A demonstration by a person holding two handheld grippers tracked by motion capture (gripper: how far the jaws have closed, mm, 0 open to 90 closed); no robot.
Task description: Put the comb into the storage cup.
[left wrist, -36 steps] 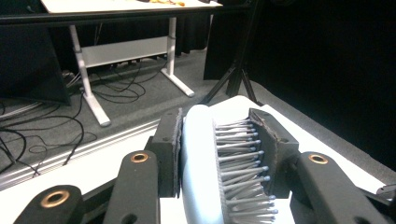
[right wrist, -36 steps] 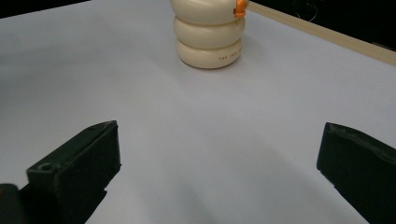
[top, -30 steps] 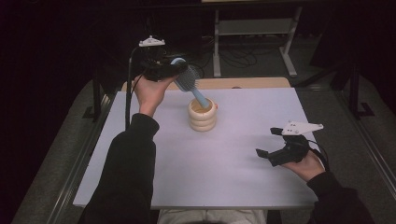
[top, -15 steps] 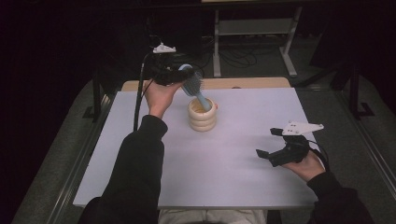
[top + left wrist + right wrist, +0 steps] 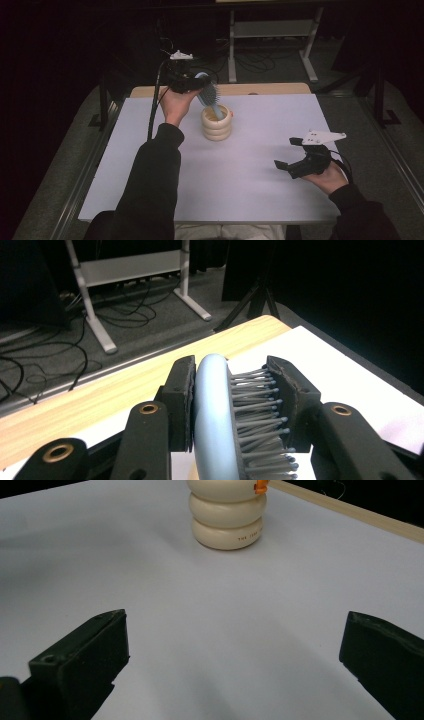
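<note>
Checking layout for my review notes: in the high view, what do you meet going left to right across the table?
Left gripper shut on the blue hairbrush, then the cream ringed holder, then the open right gripper.

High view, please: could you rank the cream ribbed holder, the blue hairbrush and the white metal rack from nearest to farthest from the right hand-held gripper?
1. Cream ribbed holder, mid-table, up-left of the right hand-held gripper.
2. Blue hairbrush, above the holder, handle dipping into it.
3. White metal rack, on the floor beyond the table.

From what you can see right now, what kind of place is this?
Probably a lab or recording workspace, not a home: a white-topped table in a dark room, loose cables on the floor, and a bare metal stand behind it.
</note>
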